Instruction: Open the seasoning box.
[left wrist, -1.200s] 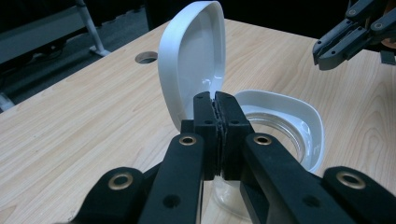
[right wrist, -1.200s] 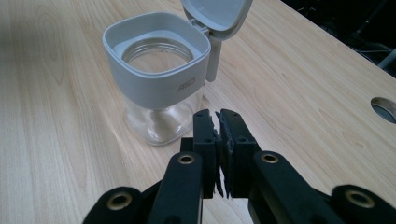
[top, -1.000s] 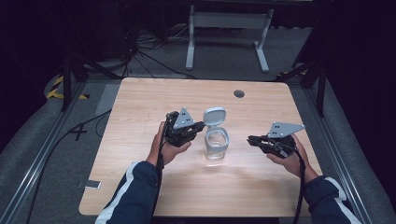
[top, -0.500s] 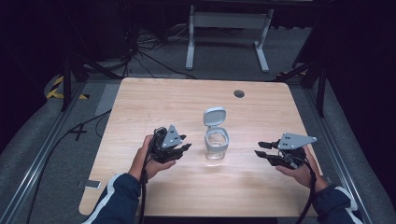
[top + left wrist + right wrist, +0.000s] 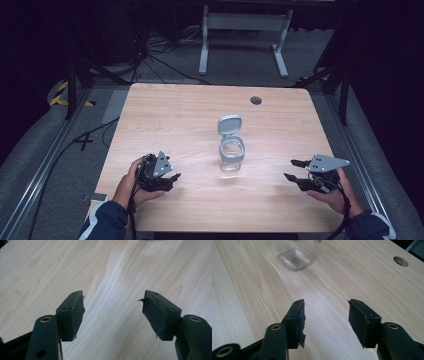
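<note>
Clear glass jar [image 5: 232,155], hinged lid flipped up, is standing upright mid-tabletop [image 5: 190,115] between my hands. I'm holding both claws released, jaws having just been opening with nothing between them: left claw [image 5: 169,181] and right claw [image 5: 295,170] are both pointing inward at it, about equally near.

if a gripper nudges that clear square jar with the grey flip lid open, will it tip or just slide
The clear square jar looks empty, so probably light and likely to slide on the smooth wooden table. Its grey flip lid stands upright, so a high push might tip it. The clear walls probably grip poorly.
</note>
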### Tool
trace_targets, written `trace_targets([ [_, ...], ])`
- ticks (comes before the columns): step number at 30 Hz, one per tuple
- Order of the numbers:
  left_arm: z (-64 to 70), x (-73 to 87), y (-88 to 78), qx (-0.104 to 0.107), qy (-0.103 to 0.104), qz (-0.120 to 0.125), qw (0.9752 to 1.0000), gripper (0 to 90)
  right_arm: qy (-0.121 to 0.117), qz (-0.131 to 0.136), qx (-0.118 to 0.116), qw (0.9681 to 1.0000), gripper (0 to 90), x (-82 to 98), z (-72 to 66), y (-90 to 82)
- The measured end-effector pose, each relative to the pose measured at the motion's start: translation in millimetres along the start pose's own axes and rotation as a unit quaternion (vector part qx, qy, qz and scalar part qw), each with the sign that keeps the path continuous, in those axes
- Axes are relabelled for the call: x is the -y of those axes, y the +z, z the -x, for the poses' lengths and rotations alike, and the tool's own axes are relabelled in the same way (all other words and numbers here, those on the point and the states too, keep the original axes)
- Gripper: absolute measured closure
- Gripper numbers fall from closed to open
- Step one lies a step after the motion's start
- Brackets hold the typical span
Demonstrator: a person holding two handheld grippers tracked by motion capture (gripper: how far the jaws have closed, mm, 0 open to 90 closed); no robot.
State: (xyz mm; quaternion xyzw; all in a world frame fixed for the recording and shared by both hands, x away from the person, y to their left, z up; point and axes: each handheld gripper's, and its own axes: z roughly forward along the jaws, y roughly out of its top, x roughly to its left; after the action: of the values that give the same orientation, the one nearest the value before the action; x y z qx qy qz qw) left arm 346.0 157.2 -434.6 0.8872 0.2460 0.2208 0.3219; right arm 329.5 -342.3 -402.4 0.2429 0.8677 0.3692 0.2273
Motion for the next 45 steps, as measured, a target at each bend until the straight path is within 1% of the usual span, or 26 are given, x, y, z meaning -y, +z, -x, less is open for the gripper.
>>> trace_targets([
  [1,-0.5,3.6,-0.6,-0.002,-0.001,-0.002,1.0,32.4,-0.001,-0.001,0.005,1.0,45.8,2.4,0.7,-1.1],
  [2,-1.1,6.9,-1.5,-0.003,-0.002,-0.005,1.0,31.8,0.005,-0.004,0.005,1.0,45.3,4.9,0.4,-2.5],
  [4,-1.1,13.1,-3.1,-0.006,-0.004,-0.011,0.9999,31.4,0.003,-0.008,0.011,0.9999,44.5,10.3,1.7,-4.8],
  [5,-1.2,15.8,-4.3,-0.009,-0.003,-0.016,0.9998,31.0,0.009,-0.01,0.013,0.9998,44.0,13.3,1.6,-6.2],
  [8,-2.1,24.6,-7.7,-0.009,-0.008,-0.013,0.9998,30.3,0.018,-0.02,0.02,0.9994,43.1,23.1,2.7,-10.6],
  [9,-2.3,27.0,-8.9,-0.01,-0.01,-0.015,0.9998,29.9,0.017,-0.02,0.023,0.9994,42.9,25.4,3.4,-11.4],
  [11,-2.6,32.1,-11.6,-0.006,-0.014,-0.018,0.9997,28.9,0.026,-0.023,0.027,0.9991,42.1,31.6,3.6,-14.2],
  [12,-3.0,33.6,-12.5,-0.007,-0.011,-0.02,0.9997,28.7,0.026,-0.025,0.03,0.9989,41.6,35.4,3.7,-16.0],
  [14,-3.6,38.5,-14.6,-0.003,-0.018,-0.016,0.9997,27.6,0.029,-0.027,0.033,0.9987,40.8,41.4,4.6,-18.0],
  [18,-9.0,49.1,-19.5,0.0,-0.03,-0.016,0.9994,27.0,0.051,-0.033,0.035,0.9976,38.7,55.8,5.4,-21.7],
  [19,-9.4,52.0,-19.4,0.001,-0.036,-0.015,0.9992,26.8,0.059,-0.034,0.034,0.9971,38.4,60.1,5.8,-22.5],
  [21,-11.1,56.3,-19.6,0.004,-0.037,-0.019,0.9991,26.1,0.066,-0.035,0.037,0.9965,37.5,67.0,6.3,-23.1],
  [26,-16.0,69.6,-18.0,0.016,-0.06,-0.02,0.9979,24.6,0.095,-0.031,0.04,0.9941,35.9,82.1,6.9,-25.4],
  [27,-16.0,69.6,-18.0,0.016,-0.06,-0.02,0.9979,24.6,0.101,-0.031,0.041,0.9936,35.7,84.8,7.0,-25.8],
  [28,-17.6,72.6,-17.9,0.018,-0.066,-0.018,0.9975,24.6,0.101,-0.031,0.041,0.9936,35.7,84.8,7.0,-25.8],
  [29,-18.7,75.0,-18.0,0.025,-0.072,-0.02,0.9969,24.4,0.109,-0.029,0.04,0.9928,34.9,87.7,7.2,-26.3],
  [30,-18.9,77.5,-17.2,0.026,-0.08,-0.017,0.9963,23.9,0.113,-0.028,0.042,0.9924,34.3,89.8,7.4,-26.6],
  [31,-20.7,80.1,-16.5,0.03,-0.083,-0.017,0.996,23.3,0.117,-0.027,0.044,0.9918,34.1,91.9,7.6,-26.9],
  [32,-20.7,82.5,-16.2,0.036,-0.098,-0.016,0.9944,23.0,0.122,-0.023,0.045,0.9912,34.0,94.5,8.2,-27.2],
  [33,-22.6,83.6,-16.9,0.037,-0.095,-0.018,0.9947,22.1,0.131,-0.022,0.046,0.9901,33.5,96.3,8.0,-27.4],
  [35,-24.0,87.0,-16.1,0.039,-0.113,-0.01,0.9928,21.0,0.139,-0.022,0.053,0.9887,32.1,99.9,8.0,-26.8],
  [36,-24.4,89.1,-15.3,0.04,-0.121,-0.003,0.9918,20.5,0.138,-0.024,0.054,0.9886,31.7,102.3,8.2,-26.2],
  [38,-24.6,92.3,-13.3,0.039,-0.136,0.009,0.9899,17.3,0.145,-0.026,0.045,0.988,30.2,108.2,6.7,-25.1],
  [42,-24.3,92.2,-13.0,0.039,-0.139,0.009,0.9895,16.5,0.141,-0.026,0.046,0.9886,30.2,109.5,5.0,-27.1],
  [43,-24.1,92.3,-13.0,0.039,-0.141,0.008,0.9892,16.3,0.144,-0.026,0.045,0.9882,29.4,110.1,5.3,-27.5],
  [45,-24.5,92.1,-13.5,0.037,-0.14,0.005,0.9895,16.2,0.147,-0.027,0.045,0.9878,28.7,110.2,5.6,-27.5],
])
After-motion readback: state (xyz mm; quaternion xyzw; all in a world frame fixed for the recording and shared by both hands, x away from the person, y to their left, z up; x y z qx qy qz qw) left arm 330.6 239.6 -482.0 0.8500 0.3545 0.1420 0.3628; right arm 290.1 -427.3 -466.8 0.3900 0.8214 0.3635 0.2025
